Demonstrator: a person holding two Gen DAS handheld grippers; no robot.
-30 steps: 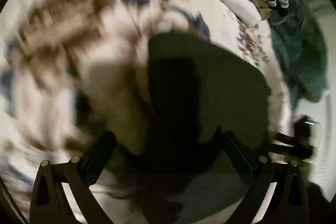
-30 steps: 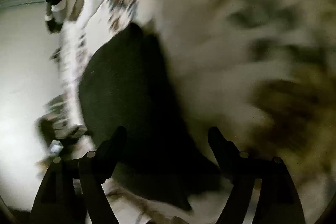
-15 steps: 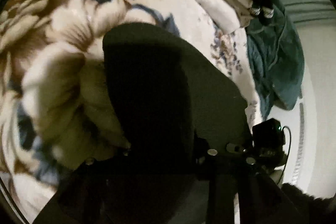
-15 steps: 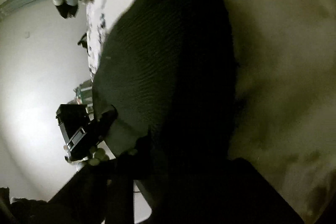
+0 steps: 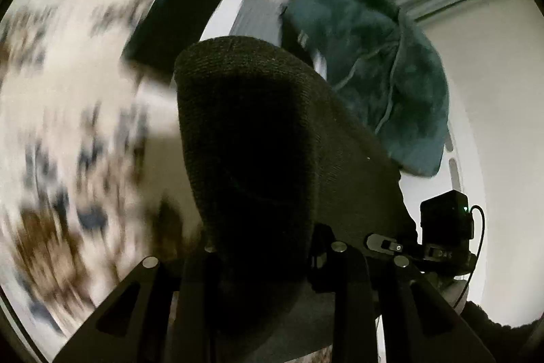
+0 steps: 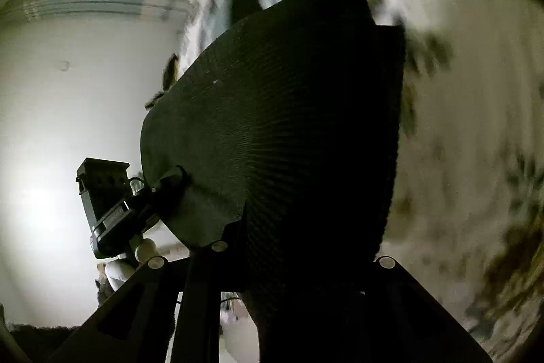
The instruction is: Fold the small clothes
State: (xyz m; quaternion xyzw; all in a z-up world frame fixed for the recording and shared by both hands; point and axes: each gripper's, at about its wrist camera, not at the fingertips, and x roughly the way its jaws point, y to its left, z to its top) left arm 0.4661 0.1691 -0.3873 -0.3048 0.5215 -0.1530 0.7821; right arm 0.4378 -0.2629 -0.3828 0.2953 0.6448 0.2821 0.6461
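Above floral bedding [image 5: 68, 131], both hand-held grippers clamping dark knit garment [image 5: 272, 138]

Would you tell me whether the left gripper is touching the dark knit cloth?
Touching. In the left wrist view the left gripper has its jaws closed on the dark knit cloth, whose lower edge runs down between them with no gap showing.

Black ribbed knit garment [image 5: 272, 138] lifted off floral bed, stretched between left tongs [image 5: 268, 264] and right tongs [image 6: 292, 261], one edge clamped in each. Fabric taut, fanned with ribs radiating from right grip; rounded upper edge, small peak at top in right view.
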